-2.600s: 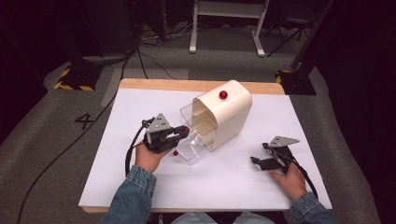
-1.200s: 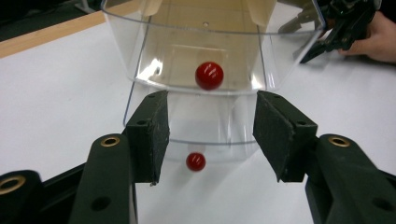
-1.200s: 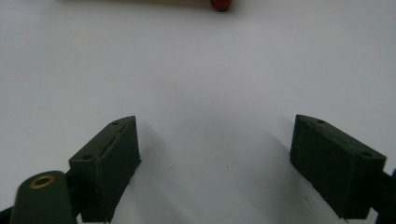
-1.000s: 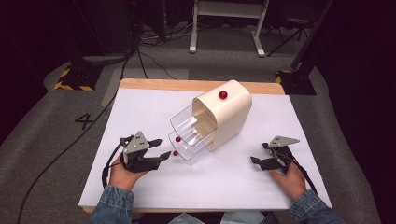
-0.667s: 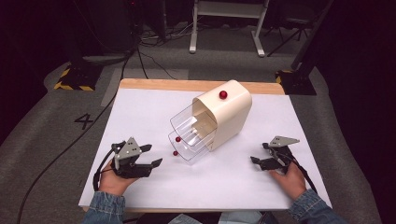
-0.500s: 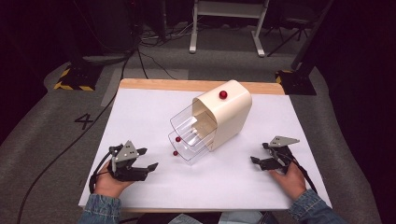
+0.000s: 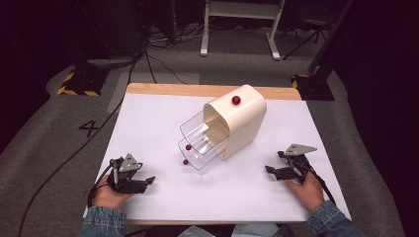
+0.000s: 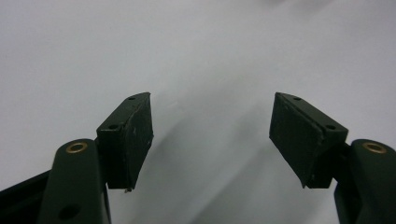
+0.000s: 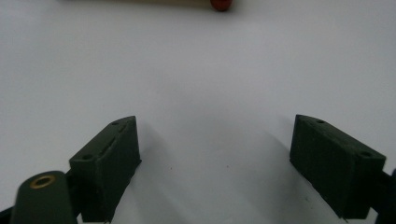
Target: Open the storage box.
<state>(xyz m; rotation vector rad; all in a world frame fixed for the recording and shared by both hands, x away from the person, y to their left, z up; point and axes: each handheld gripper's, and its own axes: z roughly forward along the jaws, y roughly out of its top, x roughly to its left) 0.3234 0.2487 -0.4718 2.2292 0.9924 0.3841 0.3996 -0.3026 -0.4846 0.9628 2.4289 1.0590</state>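
Table (image 7: 148, 123): white top with a wood strip along the far edge; dark floor on every side.
Cabinet (image 7: 242, 121): cream shell at table centre, 1 red knob on top, lying toward the far right.
Drawers (image 7: 205, 143): 2 clear drawers pulled out toward the near left, each with a red knob.
Left gripper (image 7: 148, 181): near left corner, jaws spread wide, holding nothing, close to the near edge.
Right gripper (image 7: 269, 171): near right, jaws wide apart, empty.
Open room: bare white surface lies between each gripper and the cabinet.
Left gripper view: pads (image 8: 133, 135) over plain white surface.
Right gripper view: a red knob (image 9: 220, 4) at the top edge.
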